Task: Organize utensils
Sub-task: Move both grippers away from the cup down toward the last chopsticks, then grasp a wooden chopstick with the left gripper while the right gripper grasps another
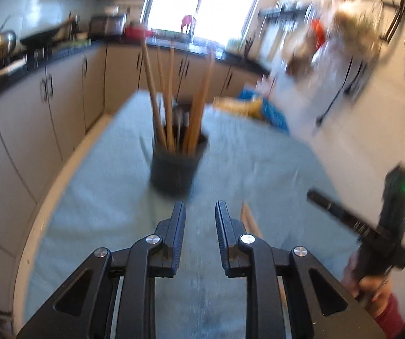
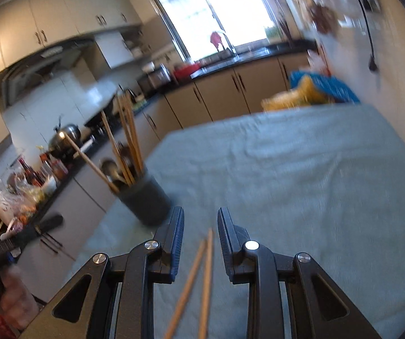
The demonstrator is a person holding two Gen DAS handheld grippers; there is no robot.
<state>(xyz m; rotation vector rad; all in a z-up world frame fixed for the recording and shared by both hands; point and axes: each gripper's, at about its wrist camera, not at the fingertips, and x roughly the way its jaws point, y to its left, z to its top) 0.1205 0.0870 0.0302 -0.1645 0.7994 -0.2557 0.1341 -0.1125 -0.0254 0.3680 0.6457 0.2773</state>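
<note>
Both views motion-blurred. Left gripper point(image 1: 200, 212): jaws narrowly apart, nothing between. Right gripper point(image 2: 201, 220): jaws narrowly apart, two loose chopsticks point(image 2: 199, 276) lying on the bench cloth point(image 2: 287, 175) between them, untouched. Dark utensil holder point(image 1: 178, 166) with chopsticks stands frame centre, left view.

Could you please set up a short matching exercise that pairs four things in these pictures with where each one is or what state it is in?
Things:
1. dark cup
2. pair of loose chopsticks
3. tablecloth
4. left tongs

Places or states:
A. lying flat between the open right tongs
B. open, with nothing between them
C. standing upright, full of wooden chopsticks
D. pale blue-green, spread over the table

Pairs: 1-C, 2-A, 3-D, 4-B
</note>
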